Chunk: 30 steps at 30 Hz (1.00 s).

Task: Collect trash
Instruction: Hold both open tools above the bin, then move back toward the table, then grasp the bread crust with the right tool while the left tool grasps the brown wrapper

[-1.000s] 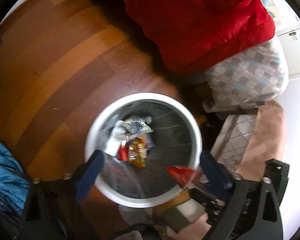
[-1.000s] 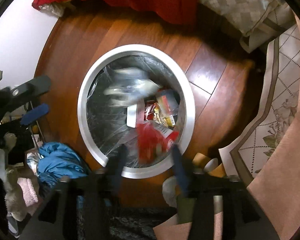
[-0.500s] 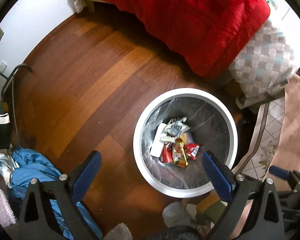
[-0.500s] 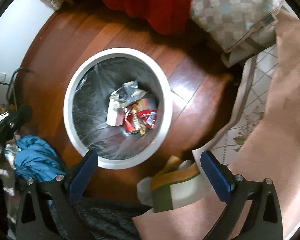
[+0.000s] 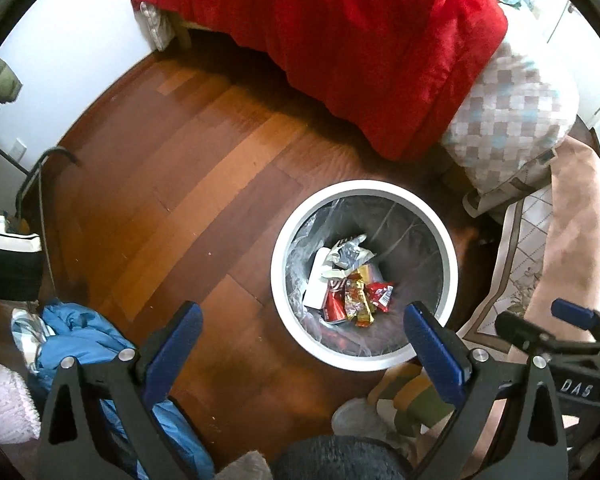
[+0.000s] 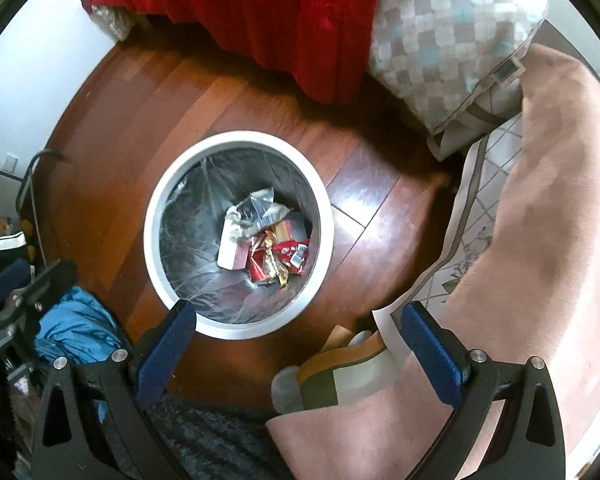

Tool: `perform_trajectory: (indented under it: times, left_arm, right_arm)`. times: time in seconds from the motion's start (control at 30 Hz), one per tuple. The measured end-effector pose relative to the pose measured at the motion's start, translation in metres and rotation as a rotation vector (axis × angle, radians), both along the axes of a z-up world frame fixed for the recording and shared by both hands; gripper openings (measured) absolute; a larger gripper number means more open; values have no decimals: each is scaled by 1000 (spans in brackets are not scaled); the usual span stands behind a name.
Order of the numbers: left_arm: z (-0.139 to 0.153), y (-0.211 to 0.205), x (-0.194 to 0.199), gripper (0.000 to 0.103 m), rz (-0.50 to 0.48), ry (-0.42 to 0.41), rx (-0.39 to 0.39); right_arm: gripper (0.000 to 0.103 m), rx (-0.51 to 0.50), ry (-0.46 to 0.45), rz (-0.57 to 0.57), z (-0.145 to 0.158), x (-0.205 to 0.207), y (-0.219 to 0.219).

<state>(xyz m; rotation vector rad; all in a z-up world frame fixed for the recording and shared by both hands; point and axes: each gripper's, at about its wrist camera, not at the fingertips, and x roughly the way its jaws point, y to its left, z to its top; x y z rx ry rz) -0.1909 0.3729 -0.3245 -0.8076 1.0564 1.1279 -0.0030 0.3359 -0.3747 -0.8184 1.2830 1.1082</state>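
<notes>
A round white-rimmed trash bin with a clear liner stands on the wood floor; it also shows in the right wrist view. Inside lie several pieces of trash: a white box, crumpled plastic, red and gold wrappers. My left gripper is open and empty, high above the floor at the bin's near left. My right gripper is open and empty, above the bin's near right edge. The right gripper also shows at the right edge of the left wrist view.
A bed with a red blanket and a checkered cushion lies beyond the bin. A pink rug is to the right. Blue clothing lies on the floor at left. A striped sock is near the bin.
A red wrapper has dropped from my right gripper into the bin and the right gripper has opened. Both grippers have risen away from the bin, so it looks smaller.
</notes>
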Motion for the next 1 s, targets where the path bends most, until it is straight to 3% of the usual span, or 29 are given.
perform_trajectory:
  times: [0.2,0.37,0.53,0.67,0.83,1.0]
  left_arm:
    - [41,-22,-3,102,-15,-15,71]
    - [88,-46,4,102,-34,-11,155]
    - [135,-81,31,102,-91,-51,228]
    - [153,-115,70,102,-174,-108,247]
    - [142,-169,148,102,-317,-123,211]
    - [94,-237,245,102,-482,-99,98]
  right_arm:
    - [103,89,2,-19,45,2,-25]
    - [103,217,48,-54,107,11,-60]
    - [103,343,81,-135,169,37,-110]
    - [103,391,72,-247,200,80,-175]
    - [103,340,37,-410,198,145,-269]
    - [102,235,-23,-646,164,218,-391]
